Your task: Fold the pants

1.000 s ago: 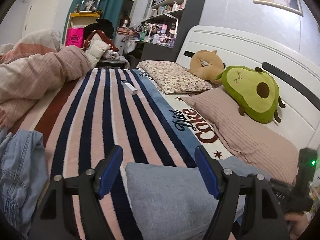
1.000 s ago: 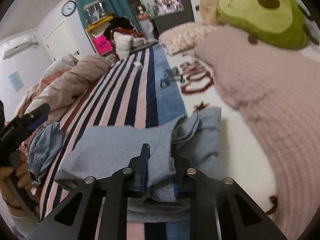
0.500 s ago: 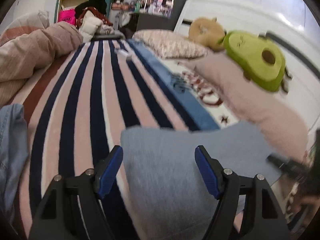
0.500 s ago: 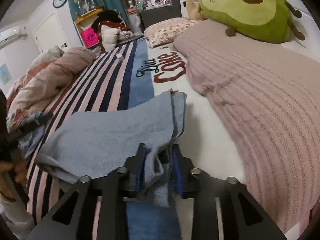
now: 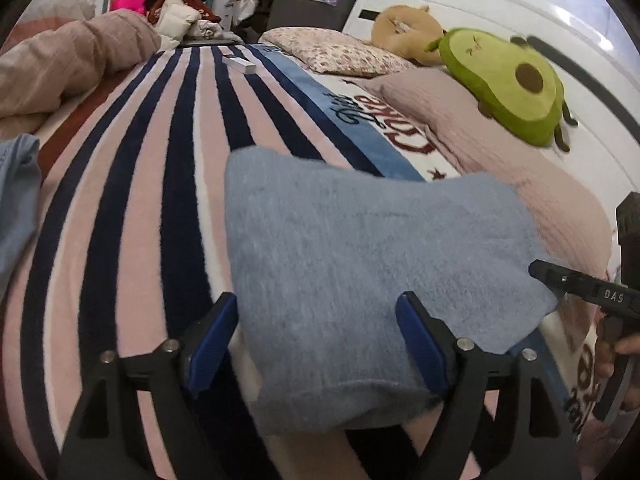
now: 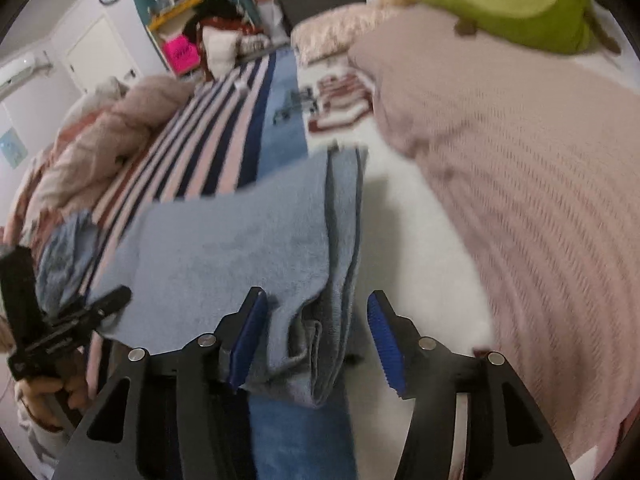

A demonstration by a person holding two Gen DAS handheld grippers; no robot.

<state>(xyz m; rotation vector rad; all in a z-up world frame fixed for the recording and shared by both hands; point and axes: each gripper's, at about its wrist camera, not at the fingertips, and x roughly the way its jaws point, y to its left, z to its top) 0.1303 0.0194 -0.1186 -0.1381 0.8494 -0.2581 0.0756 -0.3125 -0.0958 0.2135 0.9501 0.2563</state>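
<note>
The pants [image 5: 360,264] were soft grey-blue. The blanket [image 5: 152,184] had pink, white and dark blue stripes. The avocado toy [image 5: 508,80] was green with a brown spot. The pillow [image 6: 540,184] was pale pink.

The pants [image 5: 360,264] are showing as soft, matt, fleecy grey-blue cloth lying on a plush striped blanket [image 5: 152,184], beside a ribbed pink knit cover [image 6: 540,200], while each claw [image 5: 316,344] is showing matt black plastic with ridged blue pads [image 6: 382,340].
</note>
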